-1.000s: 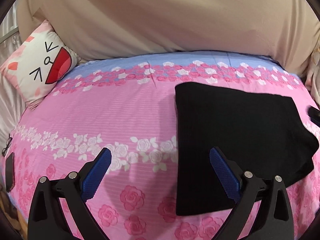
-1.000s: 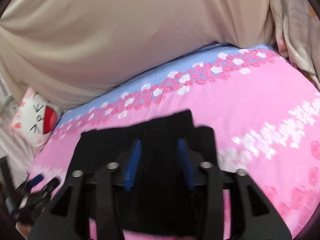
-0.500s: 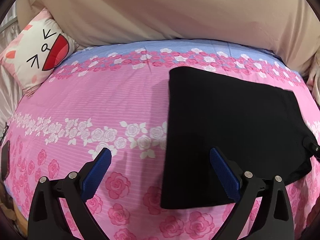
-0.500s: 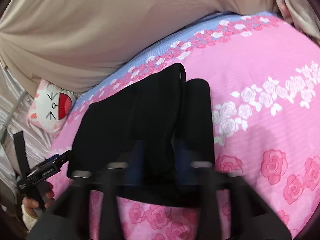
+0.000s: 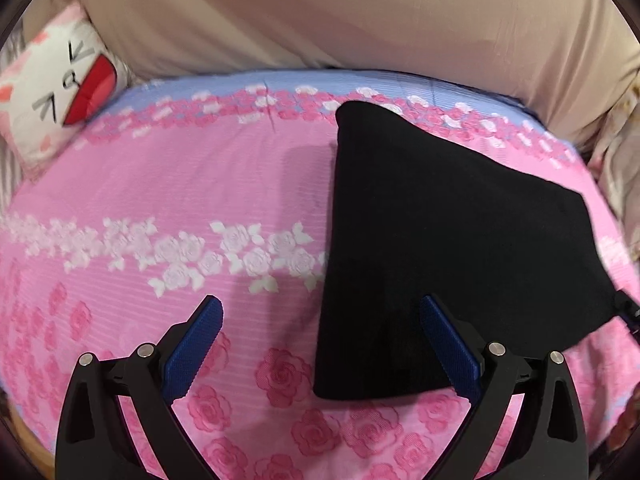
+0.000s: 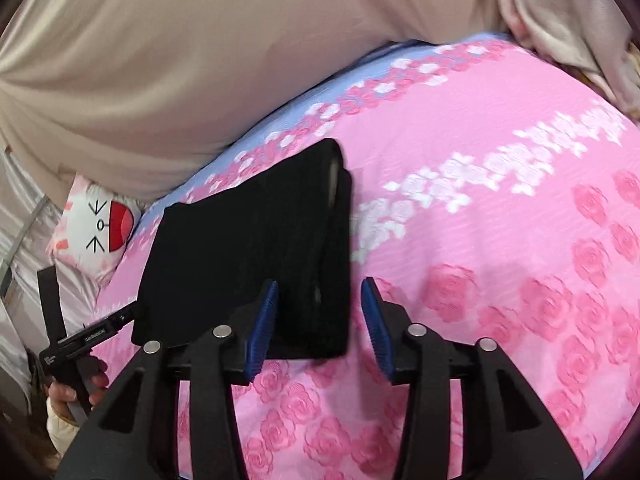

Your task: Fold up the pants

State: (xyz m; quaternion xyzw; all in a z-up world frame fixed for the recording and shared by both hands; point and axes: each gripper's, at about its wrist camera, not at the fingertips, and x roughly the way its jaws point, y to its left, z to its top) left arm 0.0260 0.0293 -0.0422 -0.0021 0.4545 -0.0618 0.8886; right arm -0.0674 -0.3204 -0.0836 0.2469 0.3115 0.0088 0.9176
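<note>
Pink rose-print sheet (image 5: pixel 168 184) covers the bed, beige cover (image 5: pixel 360 16) across the top, cat pillow (image 5: pixel 56 92) upper left; black pants (image 5: pixel 448 240) lie folded flat, centre-right of the left view; since the earlier frames the right gripper (image 6: pixel 316 320) has let go, its jaws now partly apart and empty over the pants' near edge; left gripper (image 5: pixel 320 344) stays wide, holding nothing; bare sheet lies left and below.
</note>
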